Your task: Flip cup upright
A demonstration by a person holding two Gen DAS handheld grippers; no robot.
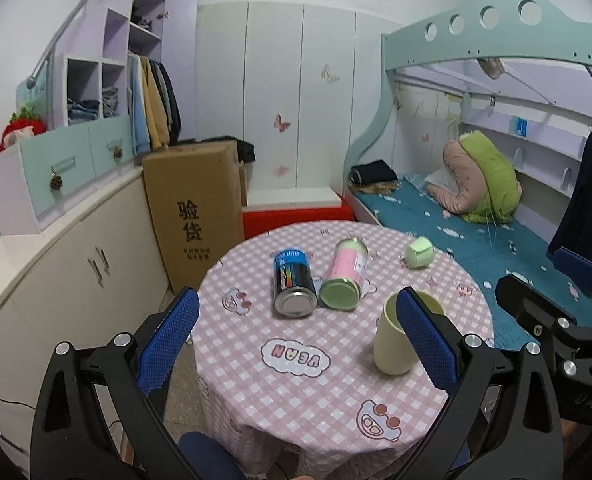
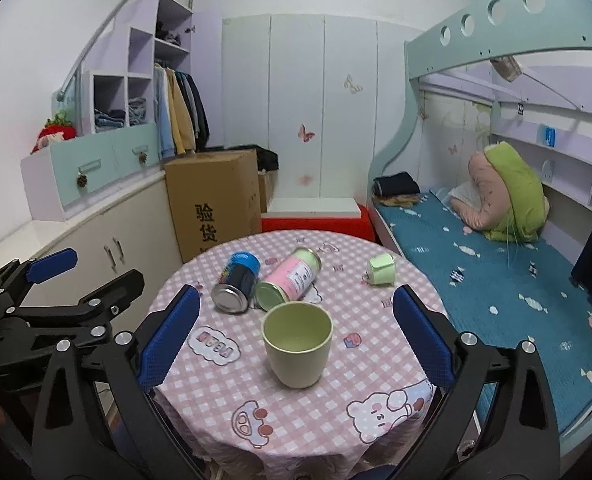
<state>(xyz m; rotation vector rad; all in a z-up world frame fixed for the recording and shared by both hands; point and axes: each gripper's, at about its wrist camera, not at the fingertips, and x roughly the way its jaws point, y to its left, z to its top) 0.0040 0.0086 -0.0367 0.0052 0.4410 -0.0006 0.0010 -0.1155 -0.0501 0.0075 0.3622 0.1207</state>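
Note:
A pale green cup (image 2: 297, 346) stands upright, mouth up, on the round table with the pink checked cloth (image 2: 335, 400). It also shows in the left wrist view (image 1: 391, 342), partly behind my left gripper's right finger (image 1: 427, 344). My right gripper (image 2: 296, 336) is open and empty, its blue fingers wide on either side of the cup and apart from it. My left gripper (image 1: 299, 340) is open and empty above the near part of the table (image 1: 296, 400). Each gripper shows at the edge of the other's view.
Two cans lie on their sides mid-table, one dark blue (image 1: 292, 284), one pink and green (image 1: 343, 276). A small green mug (image 1: 419, 254) lies tipped at the far right. A cardboard box (image 1: 194, 208), cabinets (image 1: 68, 264) and a bunk bed (image 1: 495, 248) surround the table.

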